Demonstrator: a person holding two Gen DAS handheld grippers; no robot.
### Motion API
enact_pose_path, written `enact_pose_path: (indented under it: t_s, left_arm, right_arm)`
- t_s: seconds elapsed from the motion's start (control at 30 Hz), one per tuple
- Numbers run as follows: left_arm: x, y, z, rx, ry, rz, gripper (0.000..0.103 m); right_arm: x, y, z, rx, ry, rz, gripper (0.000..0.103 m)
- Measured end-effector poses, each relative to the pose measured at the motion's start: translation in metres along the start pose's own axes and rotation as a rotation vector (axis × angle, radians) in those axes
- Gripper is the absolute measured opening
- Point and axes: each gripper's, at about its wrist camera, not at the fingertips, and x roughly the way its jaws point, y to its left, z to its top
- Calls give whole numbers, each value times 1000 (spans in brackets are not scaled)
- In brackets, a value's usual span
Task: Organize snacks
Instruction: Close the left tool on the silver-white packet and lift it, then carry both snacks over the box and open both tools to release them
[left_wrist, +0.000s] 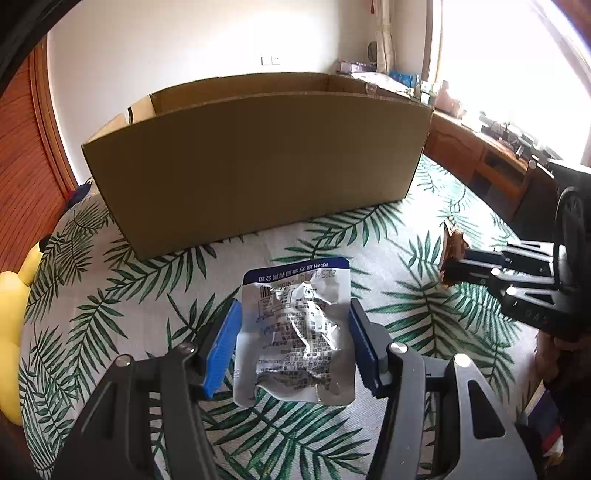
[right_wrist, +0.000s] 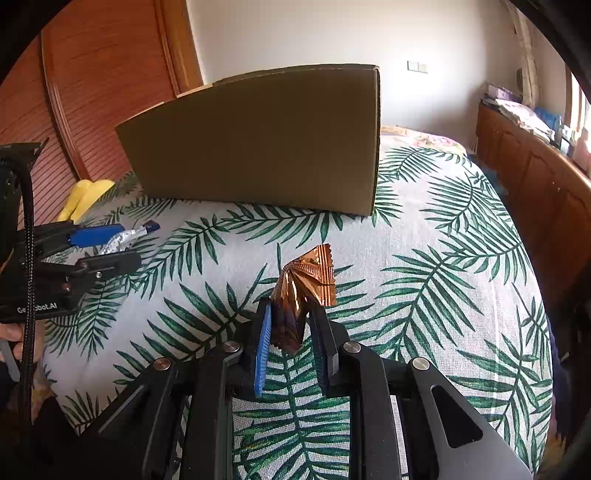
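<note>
The left gripper (left_wrist: 293, 339) holds a silver packet (left_wrist: 295, 332) with a blue top band and printed text; its blue-padded fingers (left_wrist: 223, 350) are spread about as wide as the packet and press against its two side edges, so the packet hangs between them, lifted above the leaf-print cloth (left_wrist: 406, 314). The right gripper (right_wrist: 291, 339) pinches a brown and copper wrapper (right_wrist: 306, 284): its fingers (right_wrist: 263, 350) are drawn close together, with only the crumpled lower part of the wrapper between them, while the crimped upper end fans out above the tips. This wrapper too is held up off the cloth. From the left wrist view the right gripper (left_wrist: 458, 269) shows at the right edge with the wrapper (left_wrist: 452, 251) sticking out of its tips; from the right wrist view the left gripper (right_wrist: 107, 243) shows at the left edge with the silver packet (right_wrist: 125, 238) seen edge-on. A large open cardboard box (left_wrist: 258, 166) stands on the cloth beyond both grippers, well apart from them. A yellow soft thing (left_wrist: 14, 332) lies at the left edge of the cloth.
</note>
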Motion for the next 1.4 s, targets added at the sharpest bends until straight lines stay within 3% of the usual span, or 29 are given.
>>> enact_pose_path:
  t_s: [0.4,0.97,1.4]
  left_arm:
    - [-18,-1,8,-15,-59,-22,57]
    - [-30,10,23,-32,-107,-37,57]
    - [-60,16,82,27,-235,-16,57]
  right_arm:
    - [-12,3,0,-10,-67,-17,17]
    - [-23,5,5,-14,-95,-6,14]
    - [-59,25,61,-107,-207,-4,14]
